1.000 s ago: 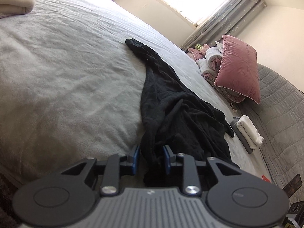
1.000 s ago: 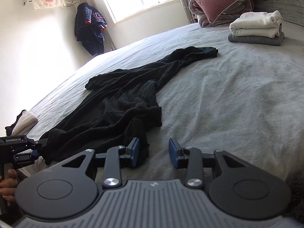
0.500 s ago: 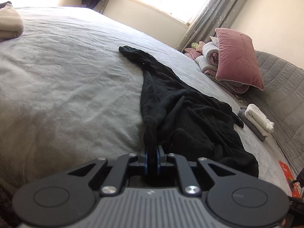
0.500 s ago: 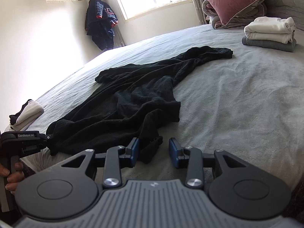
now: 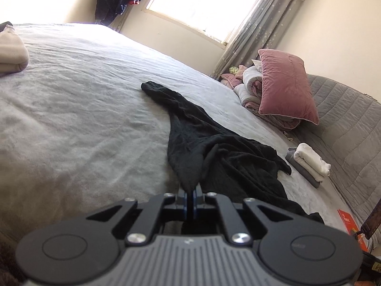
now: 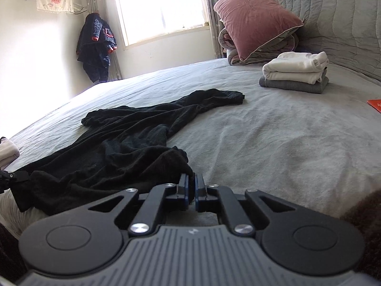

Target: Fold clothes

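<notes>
Tongs (image 5: 190, 194) (image 6: 192, 186) pinch black garment (image 5: 214, 152) edges — open bed (image 6: 273, 143) rightward.

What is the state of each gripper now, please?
Left gripper: shut on the black garment.
Right gripper: shut on another edge of the black garment.

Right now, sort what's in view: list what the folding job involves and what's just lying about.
Job: black garment; left gripper; right gripper; bed.

Lying about: pink pillow; folded stack; hanging jacket; red card.
</notes>
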Motion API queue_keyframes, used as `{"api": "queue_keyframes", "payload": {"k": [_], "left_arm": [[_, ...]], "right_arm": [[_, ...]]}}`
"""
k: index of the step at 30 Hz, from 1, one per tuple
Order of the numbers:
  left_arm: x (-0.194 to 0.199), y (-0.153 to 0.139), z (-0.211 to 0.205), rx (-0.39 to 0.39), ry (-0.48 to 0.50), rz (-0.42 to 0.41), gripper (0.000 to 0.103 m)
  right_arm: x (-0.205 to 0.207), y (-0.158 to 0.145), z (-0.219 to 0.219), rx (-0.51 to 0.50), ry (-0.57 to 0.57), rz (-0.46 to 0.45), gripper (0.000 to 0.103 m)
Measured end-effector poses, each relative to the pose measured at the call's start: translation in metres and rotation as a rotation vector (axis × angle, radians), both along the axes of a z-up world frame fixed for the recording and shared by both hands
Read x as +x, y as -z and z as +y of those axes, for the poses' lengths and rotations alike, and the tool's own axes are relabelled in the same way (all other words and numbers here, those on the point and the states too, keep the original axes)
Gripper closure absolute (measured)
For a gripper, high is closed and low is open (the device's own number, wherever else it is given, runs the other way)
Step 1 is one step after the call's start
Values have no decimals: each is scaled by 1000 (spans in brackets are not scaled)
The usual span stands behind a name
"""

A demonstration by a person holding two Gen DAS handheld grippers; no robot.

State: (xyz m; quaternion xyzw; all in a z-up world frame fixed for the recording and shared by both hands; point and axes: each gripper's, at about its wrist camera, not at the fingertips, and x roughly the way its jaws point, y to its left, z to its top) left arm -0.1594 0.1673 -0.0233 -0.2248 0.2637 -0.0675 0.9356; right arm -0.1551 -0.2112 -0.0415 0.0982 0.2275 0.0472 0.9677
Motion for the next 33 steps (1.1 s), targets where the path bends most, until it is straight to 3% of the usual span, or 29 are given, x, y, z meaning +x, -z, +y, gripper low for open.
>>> {"api": "queue_keyframes", "payload": {"k": [6, 9, 13, 16, 22, 28, 29, 30, 31, 33], "left_arm": [[-8, -31, 15, -33, -18, 4, 100], [-7, -38, 16, -4, -27, 70, 100], [-3, -38, 15, 59, -50, 158, 101], [-1, -34, 13, 158, -72, 207, 101], [-1, -27, 16, 160, -75, 238, 101], [1, -25, 16, 131, -72, 240, 96], [2, -24, 16, 127, -72, 243, 93], [2, -24, 15, 124, -72, 244, 90], [3, -23, 15, 123, -73, 245, 88], [5, -23, 14, 122, -73, 246, 75]], "right_arm": [[-14, -14, -18, 47, 96, -75, 98], [-24, -23, -19, 37, 107, -77, 98], [-29, -29, -17, 9, 105, -20, 98], [-27, -26, -14, -20, 100, 43, 98], [-16, -9, -15, -4, 86, 163, 98], [-18, -6, -18, 21, 91, 189, 86], [-18, -6, -18, 23, 92, 189, 81], [-18, -7, -19, 24, 94, 188, 68], [-19, -7, -19, 26, 96, 188, 61], [-19, -9, -18, 22, 93, 180, 56]]}}
